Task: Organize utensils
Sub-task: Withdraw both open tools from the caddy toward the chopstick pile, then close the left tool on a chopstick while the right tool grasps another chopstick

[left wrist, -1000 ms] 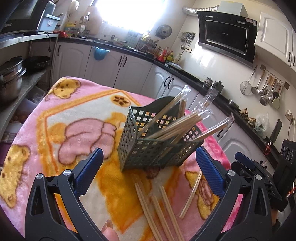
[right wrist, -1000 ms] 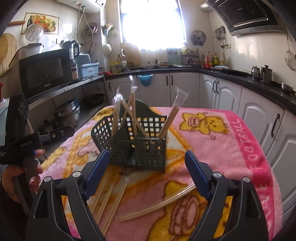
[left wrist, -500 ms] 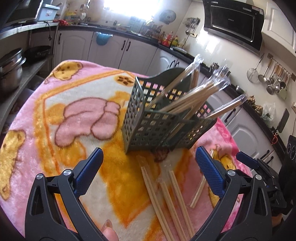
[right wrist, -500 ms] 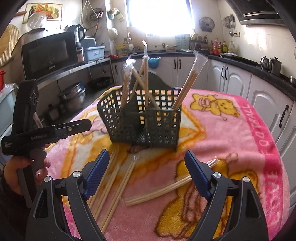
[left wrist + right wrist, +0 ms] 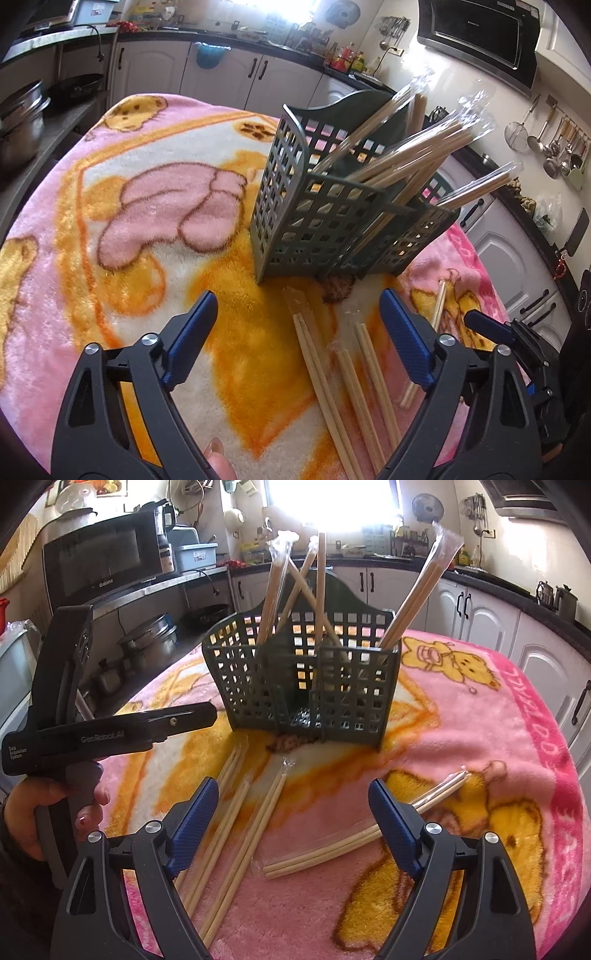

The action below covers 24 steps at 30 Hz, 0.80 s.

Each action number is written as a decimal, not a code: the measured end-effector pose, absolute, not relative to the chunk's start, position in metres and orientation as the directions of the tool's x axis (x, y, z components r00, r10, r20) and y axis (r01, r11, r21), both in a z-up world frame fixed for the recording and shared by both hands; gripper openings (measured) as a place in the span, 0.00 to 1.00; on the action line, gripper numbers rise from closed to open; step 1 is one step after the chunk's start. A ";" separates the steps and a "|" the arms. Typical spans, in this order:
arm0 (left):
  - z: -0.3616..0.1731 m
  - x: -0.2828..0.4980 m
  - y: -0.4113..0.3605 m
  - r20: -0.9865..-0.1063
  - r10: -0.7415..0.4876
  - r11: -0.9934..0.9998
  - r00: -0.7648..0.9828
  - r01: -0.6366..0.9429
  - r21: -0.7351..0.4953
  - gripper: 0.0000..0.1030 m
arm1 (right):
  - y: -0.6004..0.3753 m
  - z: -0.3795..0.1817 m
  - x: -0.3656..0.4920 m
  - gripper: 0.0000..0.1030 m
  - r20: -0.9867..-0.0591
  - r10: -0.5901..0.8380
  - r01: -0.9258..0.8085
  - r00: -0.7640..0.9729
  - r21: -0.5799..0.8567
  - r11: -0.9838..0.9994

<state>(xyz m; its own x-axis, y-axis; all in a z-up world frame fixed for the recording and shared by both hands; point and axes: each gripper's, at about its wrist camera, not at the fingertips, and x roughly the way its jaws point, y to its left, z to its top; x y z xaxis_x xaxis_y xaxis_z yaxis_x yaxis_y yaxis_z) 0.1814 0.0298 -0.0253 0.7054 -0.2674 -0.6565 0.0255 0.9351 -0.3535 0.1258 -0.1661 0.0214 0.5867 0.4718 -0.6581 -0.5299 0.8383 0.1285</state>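
A dark green grid caddy [image 5: 321, 221] [image 5: 314, 686] stands on the pink blanket. Several plastic-wrapped chopstick pairs [image 5: 417, 147] [image 5: 413, 594] lean in it. More wrapped pairs lie loose on the blanket in front of it [image 5: 325, 384] [image 5: 236, 830]. Another pair lies apart at the right [image 5: 354, 845]. My left gripper [image 5: 297, 299] hovers just above the loose pairs. Its jaws are closing, and the pads touch nothing. My right gripper [image 5: 291, 786] is open over the same pile and holds nothing.
The bear-pattern blanket [image 5: 110, 166] covers a round table whose edge falls away at left and right. A hand [image 5: 33, 812] grips the left gripper's black body [image 5: 110, 731]. Pots [image 5: 18, 125] sit on a low shelf to the left. Kitchen cabinets [image 5: 491, 624] ring the room.
Both grippers have sunk and tilted down toward the loose chopsticks, so the caddy looks nearer. The left jaws have narrowed a little. The right jaws are unchanged.
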 end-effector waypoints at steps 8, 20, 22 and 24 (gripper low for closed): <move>-0.040 0.192 0.031 -0.684 -0.285 0.926 0.672 0.008 -0.379 0.55 | -0.157 0.009 0.133 0.75 -0.687 0.458 -0.524 0.564 0.131 0.841; -0.059 0.213 0.029 -0.721 -0.328 0.907 0.610 -0.009 -0.421 0.33 | -0.138 -0.010 0.155 0.64 -0.737 0.446 -0.529 0.509 0.141 0.837; -0.061 0.217 0.027 -0.727 -0.330 0.908 0.602 -0.008 -0.419 0.33 | -0.134 -0.013 0.161 0.61 -0.747 0.440 -0.526 0.498 0.142 0.838; -0.063 0.220 0.025 -0.729 -0.336 0.907 0.596 -0.006 -0.422 0.31 | -0.129 -0.017 0.166 0.58 -0.755 0.432 -0.526 0.493 0.137 0.840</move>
<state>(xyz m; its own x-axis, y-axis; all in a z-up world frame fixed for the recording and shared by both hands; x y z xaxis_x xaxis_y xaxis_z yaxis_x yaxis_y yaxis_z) 0.2199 0.0254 -0.0626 0.5961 -0.3359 -0.7293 -0.0055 0.9066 -0.4221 0.1656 -0.1294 -0.0170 0.4932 0.4319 -0.7551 -0.5258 0.8396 0.1368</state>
